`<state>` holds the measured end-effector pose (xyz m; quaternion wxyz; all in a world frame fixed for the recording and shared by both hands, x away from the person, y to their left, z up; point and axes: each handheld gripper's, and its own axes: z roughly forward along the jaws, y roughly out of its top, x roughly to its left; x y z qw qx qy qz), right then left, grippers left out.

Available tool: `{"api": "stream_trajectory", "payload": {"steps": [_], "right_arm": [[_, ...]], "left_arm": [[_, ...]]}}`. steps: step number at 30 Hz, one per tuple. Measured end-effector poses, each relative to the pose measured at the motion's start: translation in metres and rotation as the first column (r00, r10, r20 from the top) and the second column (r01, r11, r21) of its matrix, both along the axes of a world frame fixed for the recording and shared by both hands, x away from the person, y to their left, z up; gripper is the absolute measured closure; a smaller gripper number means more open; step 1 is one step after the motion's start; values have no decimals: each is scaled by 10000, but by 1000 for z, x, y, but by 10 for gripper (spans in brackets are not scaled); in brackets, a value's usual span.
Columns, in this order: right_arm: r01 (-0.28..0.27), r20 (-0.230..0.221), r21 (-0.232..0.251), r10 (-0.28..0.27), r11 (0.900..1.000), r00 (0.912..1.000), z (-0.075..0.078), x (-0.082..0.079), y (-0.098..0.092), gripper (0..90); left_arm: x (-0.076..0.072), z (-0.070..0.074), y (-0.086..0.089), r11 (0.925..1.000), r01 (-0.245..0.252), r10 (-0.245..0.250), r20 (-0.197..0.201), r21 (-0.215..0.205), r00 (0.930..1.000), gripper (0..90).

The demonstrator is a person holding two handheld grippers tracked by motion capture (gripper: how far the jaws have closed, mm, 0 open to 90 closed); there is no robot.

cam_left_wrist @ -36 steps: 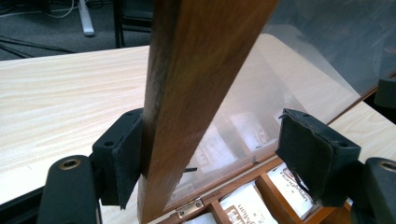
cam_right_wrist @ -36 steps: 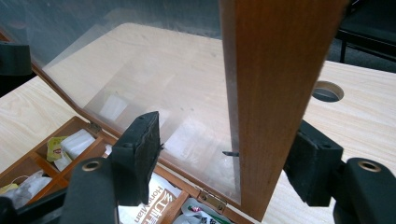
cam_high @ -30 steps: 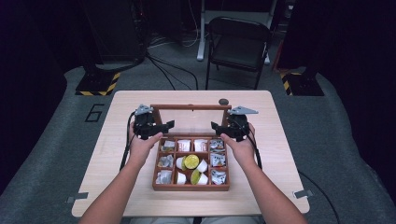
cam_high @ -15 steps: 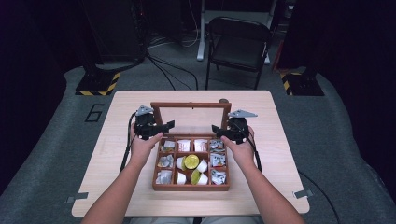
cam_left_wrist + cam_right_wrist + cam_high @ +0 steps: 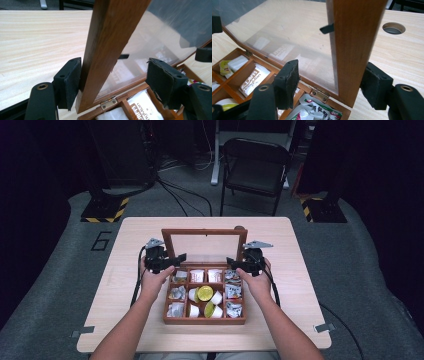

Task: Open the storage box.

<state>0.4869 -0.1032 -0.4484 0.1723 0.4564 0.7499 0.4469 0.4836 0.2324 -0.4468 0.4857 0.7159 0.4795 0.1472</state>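
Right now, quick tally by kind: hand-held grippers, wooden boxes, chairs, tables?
hand-held grippers (left, right): 2
wooden box: 1
chair: 1
table: 1
Total: 5

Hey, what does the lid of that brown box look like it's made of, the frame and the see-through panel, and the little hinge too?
The brown lid frame looks like stained wood: faint grain, matte reddish-brown finish. The see-through lid panel is clear and glossy, mirroring the packets below; glass or acrylic, the look leaves it open. The small hinge looks like brass-toned metal, shiny, with screw heads.
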Motion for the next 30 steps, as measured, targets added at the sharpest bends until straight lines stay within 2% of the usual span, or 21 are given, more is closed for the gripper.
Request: {"api": "stream_trajectory", "payload": {"steps": [2, 9, 15, 17, 23, 27, 28, 30], "right_arm": [[117, -75, 232, -115, 9997, 9999, -3, -1, 0, 353], [118, -168, 264, -114, 9996, 9998, -11, -1, -3, 357], [98, -258, 350, -89, 9993, 9996, -12, 0, -4, 357], [56, -261, 390, -46, 9992, 9996, -13, 1, -4, 358], [59, -204, 295, -53, 9995, 9998, -14, 2, -4, 376], [47, -203, 346, -40, 9994, 9998, -14, 3, -5, 396], [66, -203, 371, -58, 9993, 9998, -14, 4, -6, 407], [82, -211, 383, -74, 9992, 9998, -15, 4, -6, 413]], "left_arm": [[0, -1, -1, 10000, 29, -28, -16, 45, 10000, 287], [2, -7, -3, 9999, 14, -12, -110, 156, 9999, 283], [3, -19, -2, 9999, -68, 65, -235, -101, 9997, 289], [4, -21, -1, 10000, -8, 9, -303, 33, 9995, 292], [4, -22, -3, 9999, -83, 85, -316, 66, 9995, 296], [5, -22, -2, 9999, -132, 128, -435, -91, 9990, 295], [6, -23, -1, 9997, -99, 86, -572, -227, 9983, 295], [7, -24, 0, 9998, -95, 83, -614, -186, 9981, 307]]}}
